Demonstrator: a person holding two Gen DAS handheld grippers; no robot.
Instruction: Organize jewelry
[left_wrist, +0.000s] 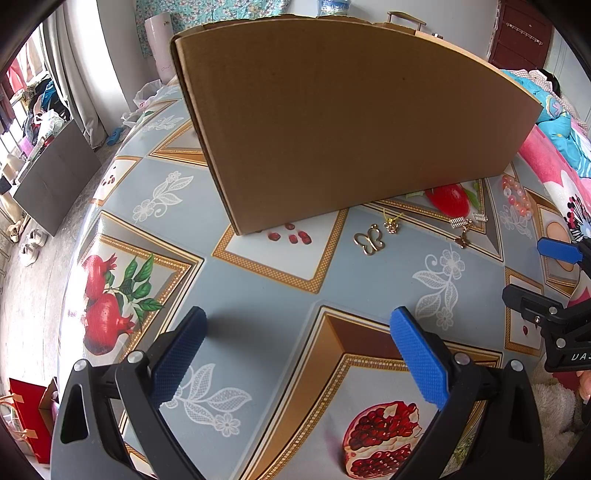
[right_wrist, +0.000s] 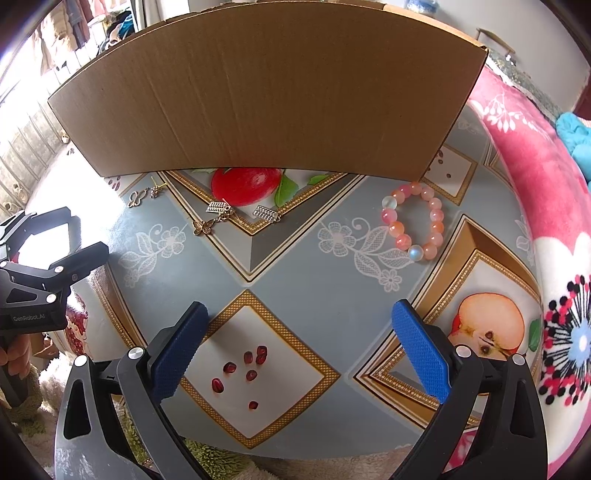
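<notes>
A cardboard box (left_wrist: 332, 122) stands on the fruit-patterned tablecloth (left_wrist: 258, 295); it also shows in the right wrist view (right_wrist: 266, 92). In front of it lie a gold butterfly clasp (left_wrist: 369, 239), a small gold charm (left_wrist: 391, 224), gold butterfly earrings (left_wrist: 466, 227) and a pink bead bracelet (left_wrist: 517, 197). The right wrist view shows the bracelet (right_wrist: 413, 221), the earrings (right_wrist: 229, 216), the clasp (right_wrist: 137, 198) and the charm (right_wrist: 156, 191). My left gripper (left_wrist: 299, 354) is open and empty, short of the jewelry. My right gripper (right_wrist: 299, 347) is open and empty, near the table's front edge.
A pink floral blanket (right_wrist: 535, 184) lies along the right side of the table. A grey panel (left_wrist: 51, 177) and shoes (left_wrist: 31, 243) are on the floor at left. A red bag (left_wrist: 26, 417) sits at lower left.
</notes>
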